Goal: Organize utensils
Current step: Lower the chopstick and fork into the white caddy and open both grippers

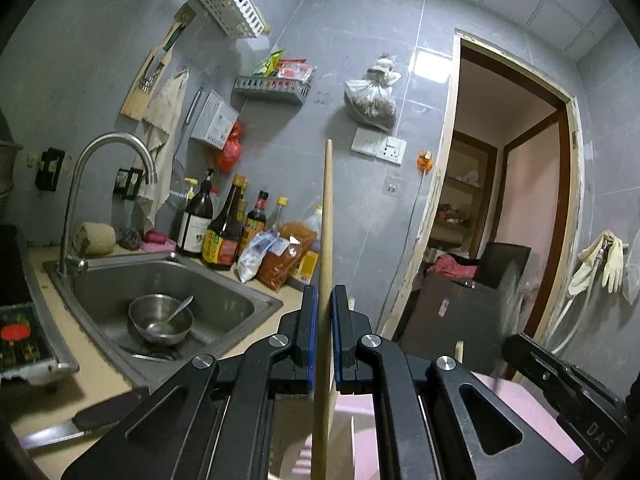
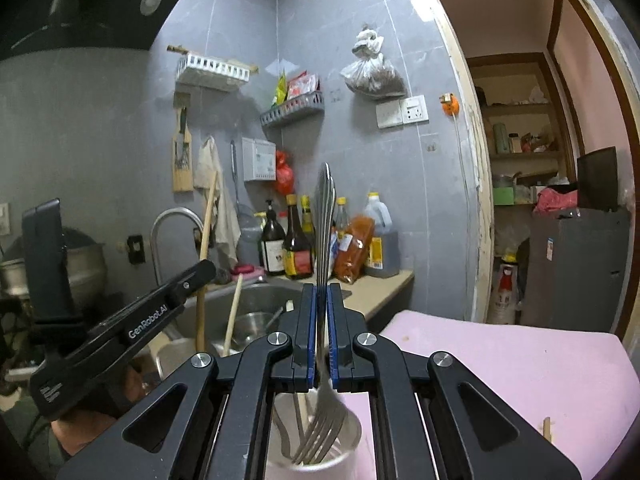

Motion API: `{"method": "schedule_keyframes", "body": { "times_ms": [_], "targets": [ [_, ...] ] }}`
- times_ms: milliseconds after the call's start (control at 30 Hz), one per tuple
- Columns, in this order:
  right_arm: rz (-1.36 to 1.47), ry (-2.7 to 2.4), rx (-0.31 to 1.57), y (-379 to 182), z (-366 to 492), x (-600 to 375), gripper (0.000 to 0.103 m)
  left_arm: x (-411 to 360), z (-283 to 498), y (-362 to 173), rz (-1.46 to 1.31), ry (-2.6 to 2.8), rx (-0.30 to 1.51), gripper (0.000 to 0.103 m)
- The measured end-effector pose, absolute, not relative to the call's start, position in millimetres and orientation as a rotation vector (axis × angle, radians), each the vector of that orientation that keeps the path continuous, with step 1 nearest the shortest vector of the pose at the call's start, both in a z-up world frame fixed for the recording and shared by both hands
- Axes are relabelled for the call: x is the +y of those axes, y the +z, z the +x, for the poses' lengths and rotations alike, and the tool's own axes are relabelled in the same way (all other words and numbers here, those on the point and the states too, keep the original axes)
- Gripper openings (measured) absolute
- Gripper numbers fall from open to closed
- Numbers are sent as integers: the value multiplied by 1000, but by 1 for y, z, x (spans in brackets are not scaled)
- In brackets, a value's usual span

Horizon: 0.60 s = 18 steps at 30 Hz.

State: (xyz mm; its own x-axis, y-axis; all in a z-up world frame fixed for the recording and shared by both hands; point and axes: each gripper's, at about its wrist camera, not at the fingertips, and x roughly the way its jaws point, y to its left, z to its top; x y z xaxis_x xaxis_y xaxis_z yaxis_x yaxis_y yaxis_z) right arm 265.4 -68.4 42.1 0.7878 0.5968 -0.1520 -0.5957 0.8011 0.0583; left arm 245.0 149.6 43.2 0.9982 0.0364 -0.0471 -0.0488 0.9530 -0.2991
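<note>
The forks (image 2: 323, 240), several stacked as one bundle, stood upright with their tines down inside the white cup (image 2: 320, 452), a pose that suited lowering them straight in beside the utensils already there. The right gripper (image 2: 323, 332) was pinching the bundle partway along the handles, so the handle ends rose above the pads and the tines hung below them into the cup. The cup sat on a pink surface (image 2: 500, 368), with a sink (image 2: 256, 300) on the counter (image 2: 384, 284) beyond. The left gripper (image 1: 325, 336) was pressed together on a wooden chopstick (image 1: 327, 216), held upright in the same way, its top above the jaws and its lower end running down out of view; whether that end had reached any holder could not be told, probably not. A bowl with a spoon (image 1: 162, 318) lay in the sink.
</note>
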Motion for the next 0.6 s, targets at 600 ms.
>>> {"method": "schedule_keyframes", "body": {
  "times_ms": [600],
  "targets": [
    [28,640,237,43,258,-86,7,129,228,32,-271,-35,205,6]
  ]
}}
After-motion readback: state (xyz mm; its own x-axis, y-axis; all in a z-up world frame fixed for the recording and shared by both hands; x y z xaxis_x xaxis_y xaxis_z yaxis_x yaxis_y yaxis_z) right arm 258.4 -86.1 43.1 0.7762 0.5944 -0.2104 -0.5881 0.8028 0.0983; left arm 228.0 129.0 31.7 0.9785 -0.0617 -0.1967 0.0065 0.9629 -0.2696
